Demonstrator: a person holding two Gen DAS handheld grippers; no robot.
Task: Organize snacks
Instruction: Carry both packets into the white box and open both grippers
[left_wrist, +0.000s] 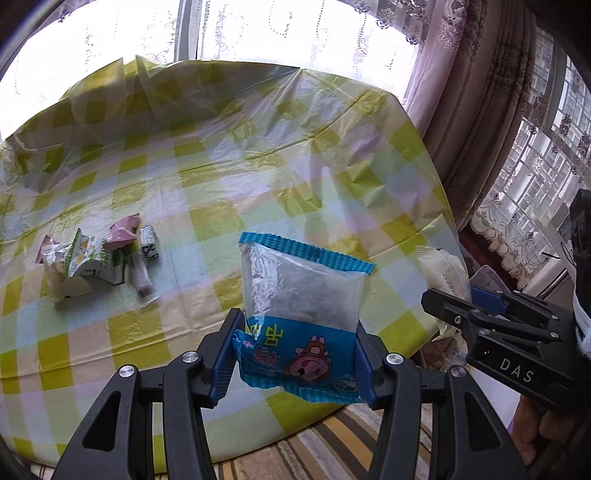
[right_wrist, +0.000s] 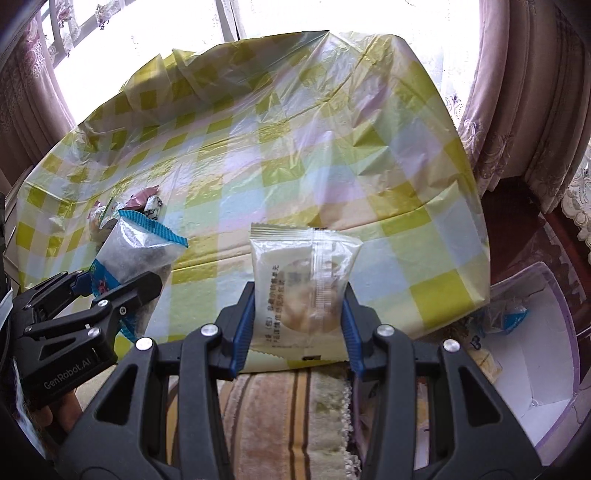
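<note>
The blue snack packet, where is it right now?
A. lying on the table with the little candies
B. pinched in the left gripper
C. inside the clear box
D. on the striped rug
B: the blue snack packet stands upright between the left gripper fingers, held above the checkered table edge.

I see strong backlight from the windows behind the table, panes blown out white in both views. Plastic tablecloth throws soft glare, washing out the checks. Heavy fisheye bending and dark vignette at corners. Centre reasonably sharp, gripper bodies dim, shadows faint
</note>
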